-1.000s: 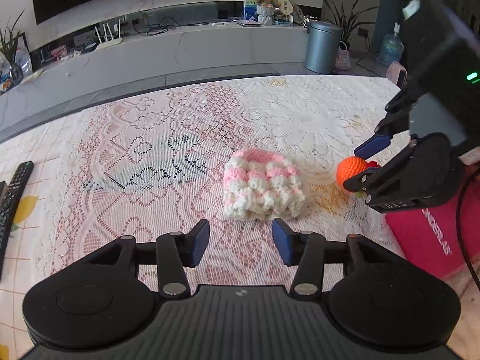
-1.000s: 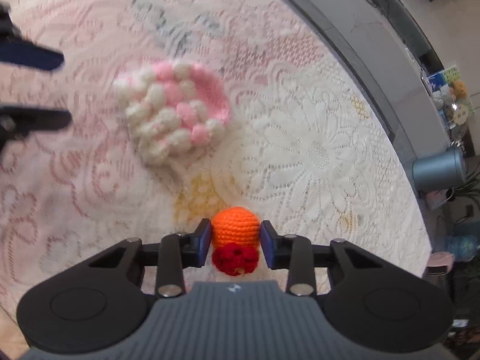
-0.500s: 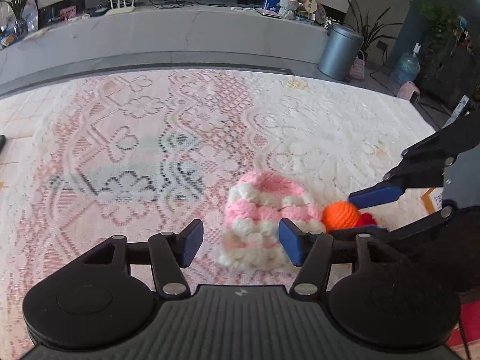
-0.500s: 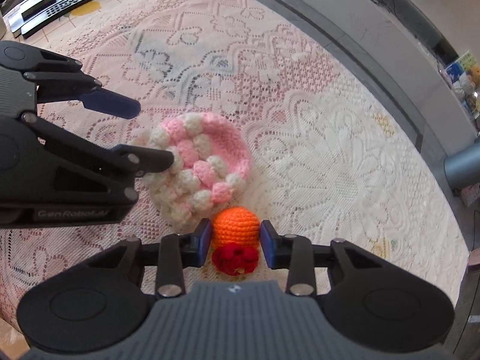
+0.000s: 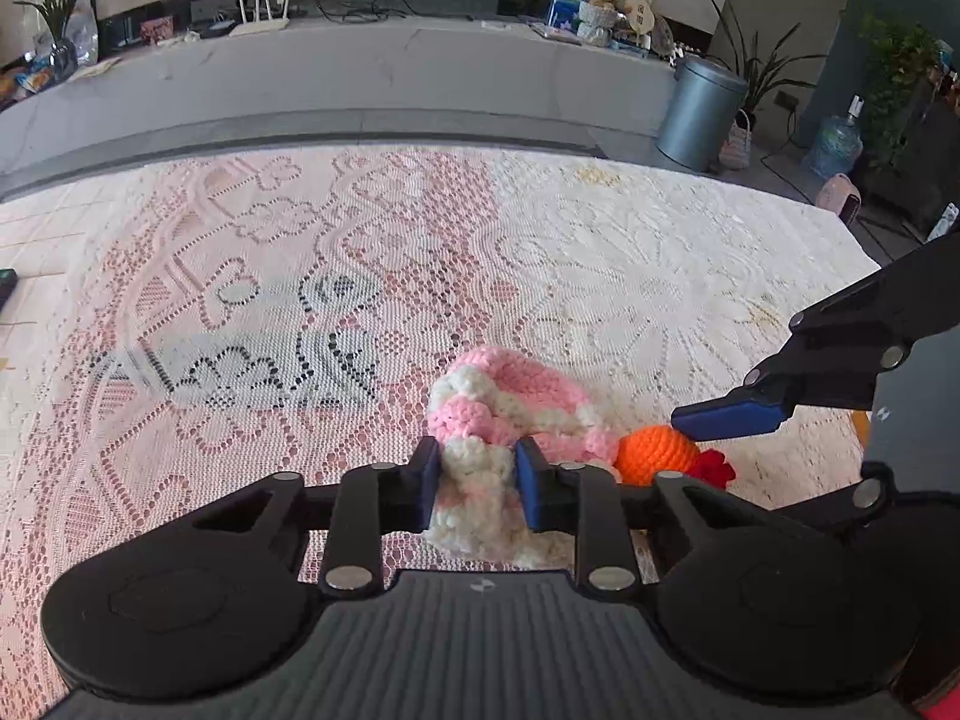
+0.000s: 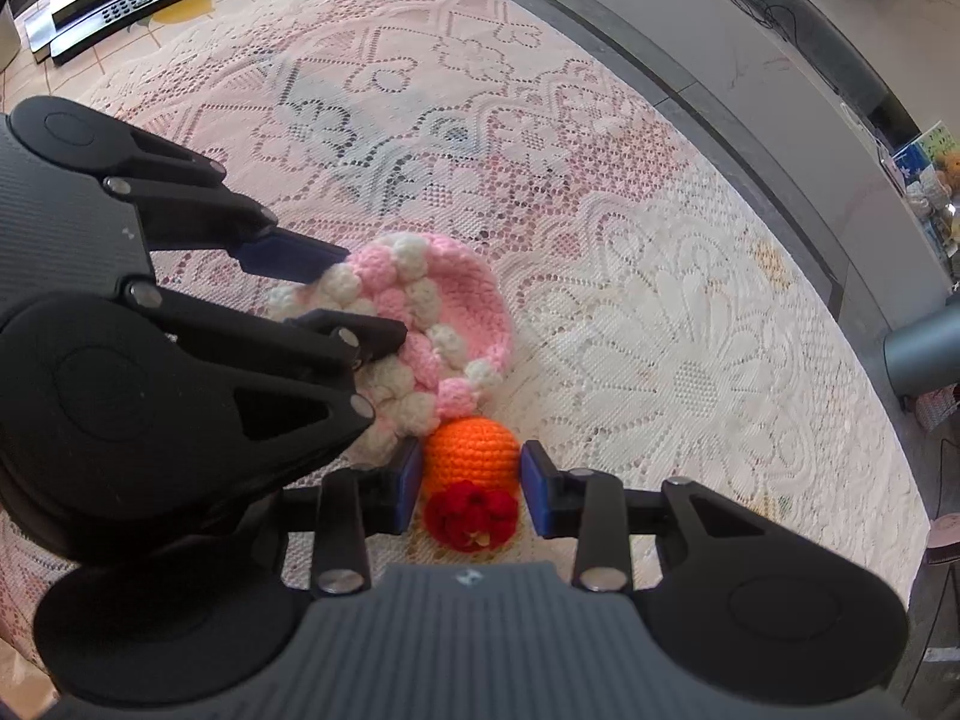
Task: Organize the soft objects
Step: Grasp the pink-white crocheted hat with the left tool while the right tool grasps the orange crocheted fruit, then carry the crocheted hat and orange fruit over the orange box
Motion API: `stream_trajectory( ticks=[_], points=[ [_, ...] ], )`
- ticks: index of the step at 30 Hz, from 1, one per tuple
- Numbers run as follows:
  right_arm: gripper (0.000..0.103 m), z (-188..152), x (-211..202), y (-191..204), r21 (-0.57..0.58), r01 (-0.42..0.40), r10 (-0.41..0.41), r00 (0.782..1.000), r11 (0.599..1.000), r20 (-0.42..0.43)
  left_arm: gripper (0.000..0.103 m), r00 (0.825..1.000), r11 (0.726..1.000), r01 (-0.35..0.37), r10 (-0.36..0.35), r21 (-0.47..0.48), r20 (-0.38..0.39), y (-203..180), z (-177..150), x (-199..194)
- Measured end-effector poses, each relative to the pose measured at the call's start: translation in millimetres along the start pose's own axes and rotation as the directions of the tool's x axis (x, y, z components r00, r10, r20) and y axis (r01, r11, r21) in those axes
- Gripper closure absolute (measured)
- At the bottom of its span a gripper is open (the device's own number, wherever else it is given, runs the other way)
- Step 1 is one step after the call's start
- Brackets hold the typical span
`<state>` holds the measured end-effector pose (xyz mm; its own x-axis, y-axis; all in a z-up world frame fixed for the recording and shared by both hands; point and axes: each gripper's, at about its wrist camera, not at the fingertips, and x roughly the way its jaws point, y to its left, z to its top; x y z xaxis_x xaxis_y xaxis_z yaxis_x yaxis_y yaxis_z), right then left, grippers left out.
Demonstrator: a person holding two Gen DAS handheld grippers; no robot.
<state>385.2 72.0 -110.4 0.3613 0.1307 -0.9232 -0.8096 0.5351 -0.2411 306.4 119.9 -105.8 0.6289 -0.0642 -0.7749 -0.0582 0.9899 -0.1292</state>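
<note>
With the right gripper [image 6: 468,483] holding the orange crochet ball [image 6: 471,449], the left gripper's [image 5: 474,480] fingers are closing on the pink-and-white crochet pouch [image 5: 510,408], which likely needs holding open next.

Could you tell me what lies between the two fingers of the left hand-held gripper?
The near edge of the pink-and-white crocheted hat sits between the closing fingers of the left hand-held gripper, shown in the left wrist view.

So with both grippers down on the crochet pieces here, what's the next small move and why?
Probably finish the left gripper closing, then lift. Its fingers already pinch the near edge of the pink-and-white crochet pouch, which lies on the lace cloth. The right gripper is shut on the orange crochet ball beside it, so raising that edge likely opens the pouch.
</note>
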Motion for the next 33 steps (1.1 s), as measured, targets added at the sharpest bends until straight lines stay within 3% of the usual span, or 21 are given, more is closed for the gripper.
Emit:
stream_trajectory(
  ticks=[11, 18, 25, 33],
  points=[
    [0.068, -22.3, -47.3, 13.6, 0.033, 0.007, -0.011, 0.993, 0.999, 0.120, 0.078, 0.993, 0.999, -0.050, 0.048, 0.009, 0.108, 1.7, -4.7, -63.0],
    [0.068, -50.0, -104.5, 28.1, 0.077, -0.023, 0.004, 0.971, 0.997, 0.240, 0.078, 0.986, 0.999, -0.049, 0.045, 0.024, 0.160, -8.1, -20.7, -110.8],
    [0.068, -91.1, -157.9, 37.3, 0.090, 0.002, -0.030, 0.953, 0.996, 0.301, 0.078, 0.979, 0.998, -0.030, 0.019, 0.053, 0.205, -30.6, -37.3, -159.4],
    [0.068, -151.6, -201.9, 20.1, 0.181, 0.051, -0.106, 0.945, 0.982, 0.310, 0.078, 0.974, 0.991, 0.031, -0.060, 0.133, 0.220, -76.9, -52.7, -188.9]
  ],
)
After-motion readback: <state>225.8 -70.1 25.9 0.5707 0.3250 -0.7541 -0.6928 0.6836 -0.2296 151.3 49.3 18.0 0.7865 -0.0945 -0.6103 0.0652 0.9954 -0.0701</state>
